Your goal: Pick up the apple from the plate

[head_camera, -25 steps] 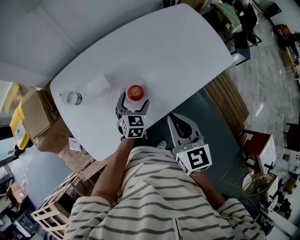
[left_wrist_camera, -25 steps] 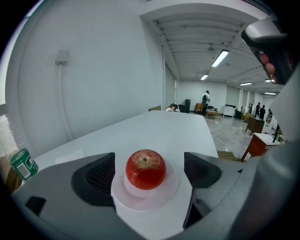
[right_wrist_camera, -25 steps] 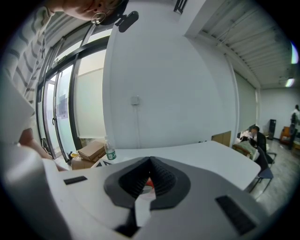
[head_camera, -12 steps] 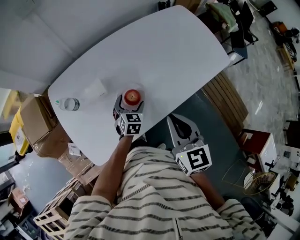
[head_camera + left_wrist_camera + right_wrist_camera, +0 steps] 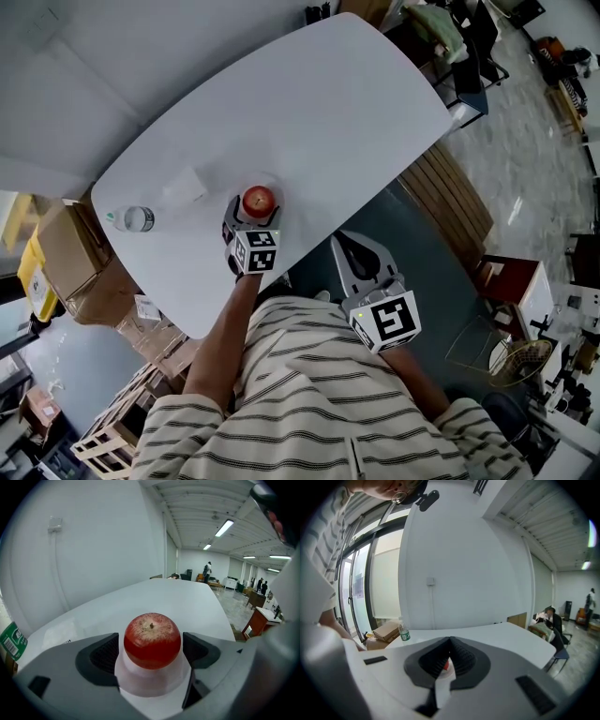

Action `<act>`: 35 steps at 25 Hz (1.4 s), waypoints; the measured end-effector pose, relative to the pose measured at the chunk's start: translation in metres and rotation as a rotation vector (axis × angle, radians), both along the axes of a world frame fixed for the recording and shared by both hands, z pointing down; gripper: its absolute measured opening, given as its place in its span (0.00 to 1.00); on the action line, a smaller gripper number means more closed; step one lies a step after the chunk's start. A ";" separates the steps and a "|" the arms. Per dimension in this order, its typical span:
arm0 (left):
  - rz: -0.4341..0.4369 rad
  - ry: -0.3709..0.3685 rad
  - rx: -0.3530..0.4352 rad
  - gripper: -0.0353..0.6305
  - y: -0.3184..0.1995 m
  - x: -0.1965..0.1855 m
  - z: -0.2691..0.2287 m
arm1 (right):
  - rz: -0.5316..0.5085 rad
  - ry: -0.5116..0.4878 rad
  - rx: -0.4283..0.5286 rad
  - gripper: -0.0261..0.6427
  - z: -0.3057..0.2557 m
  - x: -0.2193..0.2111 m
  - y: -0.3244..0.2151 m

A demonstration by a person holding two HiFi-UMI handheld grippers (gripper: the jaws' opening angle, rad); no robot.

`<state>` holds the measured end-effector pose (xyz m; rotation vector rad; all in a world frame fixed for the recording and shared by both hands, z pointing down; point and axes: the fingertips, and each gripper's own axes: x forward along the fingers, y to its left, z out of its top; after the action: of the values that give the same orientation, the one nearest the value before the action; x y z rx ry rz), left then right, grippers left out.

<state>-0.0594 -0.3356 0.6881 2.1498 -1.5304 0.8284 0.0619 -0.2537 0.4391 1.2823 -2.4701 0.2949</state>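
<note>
A white counter [image 5: 328,103] seen from above, with a person in a striped shirt [image 5: 309,394] standing at its near edge and holding a gripper in each hand.

The apple [image 5: 259,200] is red, stem up, and sits on a small white plate [image 5: 274,182] near the counter's near edge. The plate is hard to tell apart from the white counter in the head view. In the left gripper view the apple [image 5: 152,641] rests on the plate [image 5: 126,679], and the counter [image 5: 173,597] stretches away behind it.

The left gripper [image 5: 253,217] reaches over the counter edge with its jaws spread apart, one on each side of the apple. In the left gripper view its dark pads [image 5: 104,656] sit just beside the apple's sides; it is unclear whether they touch it.

The right gripper [image 5: 347,242] is held off the counter, near the person's body and well apart from the apple. In its own view the right gripper [image 5: 449,644] has its jaws closed together with nothing held. A sliver of red shows through the narrow slit below their tips.

A clear bottle [image 5: 131,218] with a green label stands near the counter's left end. A pale flat item [image 5: 187,186] lies between it and the apple. Cardboard boxes [image 5: 70,253] sit on the floor beside the counter.
</note>
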 end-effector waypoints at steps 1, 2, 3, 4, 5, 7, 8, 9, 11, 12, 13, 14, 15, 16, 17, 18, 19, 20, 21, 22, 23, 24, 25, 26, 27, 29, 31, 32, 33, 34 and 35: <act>0.004 0.001 -0.002 0.71 0.000 0.001 0.001 | 0.000 0.001 -0.001 0.06 0.000 0.000 0.000; 0.009 0.000 -0.006 0.71 0.000 0.002 0.003 | -0.001 0.003 -0.002 0.06 0.000 -0.001 0.000; 0.016 -0.004 -0.010 0.70 0.000 0.002 0.003 | -0.001 0.003 -0.002 0.06 0.000 -0.001 0.000; 0.022 -0.009 -0.011 0.66 0.001 0.002 0.003 | -0.002 0.002 -0.001 0.06 0.000 -0.002 0.000; 0.026 -0.014 -0.010 0.64 0.001 0.001 0.003 | -0.002 0.001 -0.001 0.06 0.000 -0.003 0.000; 0.033 -0.019 -0.006 0.63 0.002 0.001 0.002 | -0.003 0.001 -0.002 0.06 -0.001 -0.004 0.000; 0.035 -0.020 -0.005 0.63 0.002 0.001 0.002 | -0.003 0.001 -0.001 0.06 0.000 -0.004 -0.001; 0.036 -0.018 -0.004 0.63 0.002 0.000 0.002 | -0.003 0.000 0.000 0.06 0.000 -0.005 -0.001; 0.032 -0.013 0.000 0.63 0.002 -0.001 0.000 | -0.004 -0.002 0.001 0.06 0.000 -0.006 -0.002; 0.029 -0.011 0.003 0.63 0.002 -0.001 -0.001 | -0.004 -0.003 0.002 0.06 0.000 -0.006 -0.002; 0.028 -0.010 0.007 0.63 0.002 -0.002 -0.003 | -0.004 -0.004 0.003 0.06 0.000 -0.006 -0.002; 0.027 -0.010 0.011 0.63 0.002 -0.002 -0.005 | -0.004 -0.006 0.004 0.06 0.000 -0.006 -0.002; 0.025 -0.010 0.014 0.63 0.002 -0.001 -0.007 | -0.004 -0.007 0.005 0.06 0.000 -0.006 -0.002; 0.023 -0.009 0.017 0.63 0.002 -0.001 -0.010 | -0.005 -0.008 0.005 0.06 -0.001 -0.006 -0.003; 0.021 -0.007 0.019 0.63 0.002 -0.001 -0.012 | -0.006 -0.009 0.005 0.06 -0.001 -0.006 -0.003; 0.018 -0.004 0.020 0.63 0.003 -0.001 -0.014 | -0.006 -0.011 0.005 0.06 -0.002 -0.006 -0.002; 0.015 -0.001 0.022 0.63 0.003 0.000 -0.017 | -0.007 -0.014 0.007 0.06 -0.002 -0.006 -0.002; 0.012 0.001 0.024 0.63 0.003 0.000 -0.019 | -0.009 -0.017 0.009 0.06 -0.003 -0.006 -0.002; 0.009 0.001 0.029 0.63 0.004 0.000 -0.022 | -0.011 -0.019 0.011 0.06 -0.003 -0.007 -0.001; 0.006 0.000 0.035 0.63 0.004 -0.001 -0.025 | -0.013 -0.020 0.013 0.06 -0.004 -0.007 -0.001; 0.002 0.000 0.041 0.63 0.004 -0.001 -0.028 | -0.015 -0.021 0.014 0.06 -0.004 -0.007 0.000; -0.002 0.003 0.046 0.63 0.005 -0.001 -0.031 | -0.016 -0.023 0.017 0.06 -0.004 -0.007 0.000; -0.006 0.009 0.051 0.63 0.006 0.000 -0.034 | -0.017 -0.025 0.019 0.06 -0.005 -0.007 0.001; -0.011 0.014 0.055 0.63 0.008 0.000 -0.037 | -0.018 -0.027 0.021 0.06 -0.006 -0.007 0.002; -0.015 0.019 0.061 0.63 0.009 0.000 -0.042 | -0.019 -0.029 0.023 0.06 -0.007 -0.007 0.003; -0.020 0.023 0.074 0.63 0.012 0.001 -0.051 | -0.022 -0.033 0.029 0.06 -0.011 -0.007 0.005; -0.024 0.031 0.089 0.63 0.014 0.002 -0.062 | -0.027 -0.036 0.035 0.06 -0.013 -0.007 0.007; -0.025 0.035 0.097 0.63 0.015 0.002 -0.067 | -0.031 -0.038 0.036 0.06 -0.014 -0.007 0.008; -0.025 0.039 0.105 0.63 0.016 0.003 -0.072 | -0.033 -0.040 0.037 0.06 -0.014 -0.007 0.010; -0.026 0.041 0.113 0.63 0.018 0.003 -0.077 | -0.036 -0.042 0.037 0.06 -0.015 -0.007 0.012; -0.027 0.043 0.120 0.63 0.019 0.004 -0.081 | -0.038 -0.043 0.038 0.06 -0.015 -0.007 0.014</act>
<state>-0.0559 -0.3165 0.6071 2.2109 -1.6212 0.6934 0.0545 -0.2393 0.4237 1.2545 -2.5449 0.2699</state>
